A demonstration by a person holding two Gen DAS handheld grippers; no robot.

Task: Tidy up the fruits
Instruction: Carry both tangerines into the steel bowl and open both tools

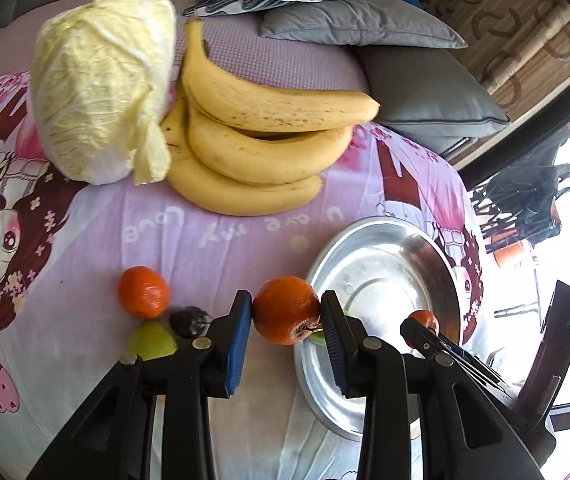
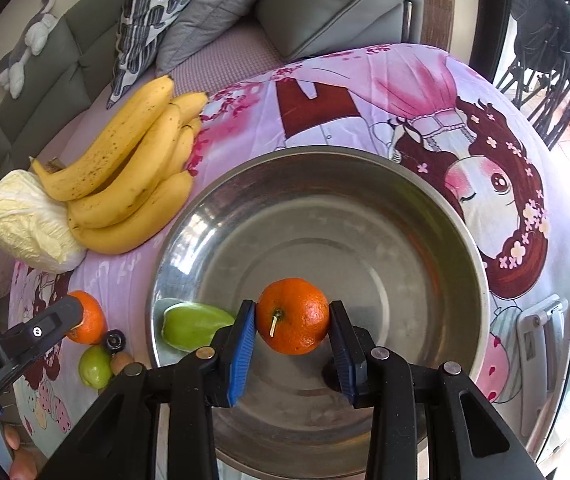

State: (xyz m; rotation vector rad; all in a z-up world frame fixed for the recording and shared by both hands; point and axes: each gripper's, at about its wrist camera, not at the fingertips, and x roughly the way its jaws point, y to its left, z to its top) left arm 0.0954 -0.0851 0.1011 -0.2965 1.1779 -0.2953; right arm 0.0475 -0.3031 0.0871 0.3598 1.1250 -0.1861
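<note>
My left gripper (image 1: 287, 310) is shut on an orange (image 1: 285, 308), held just left of the steel bowl (image 1: 365, 276). My right gripper (image 2: 291, 316) is shut on another orange (image 2: 292, 314) over the inside of the bowl (image 2: 365, 240); it shows in the left wrist view (image 1: 423, 322) too. A green fruit (image 2: 195, 326) lies inside the bowl at its left wall. A third orange (image 1: 143, 292) lies on the cloth beside a green fruit (image 1: 153, 340) and a dark round fruit (image 1: 189, 320). A banana bunch (image 1: 261, 132) lies at the back.
A pale cabbage (image 1: 101, 80) sits left of the bananas. A small brown fruit (image 2: 121, 362) lies by the green one (image 2: 95, 366). Grey and patterned cushions (image 1: 365, 20) stand behind the pink printed cloth (image 1: 85, 240). The table edge drops off at the right.
</note>
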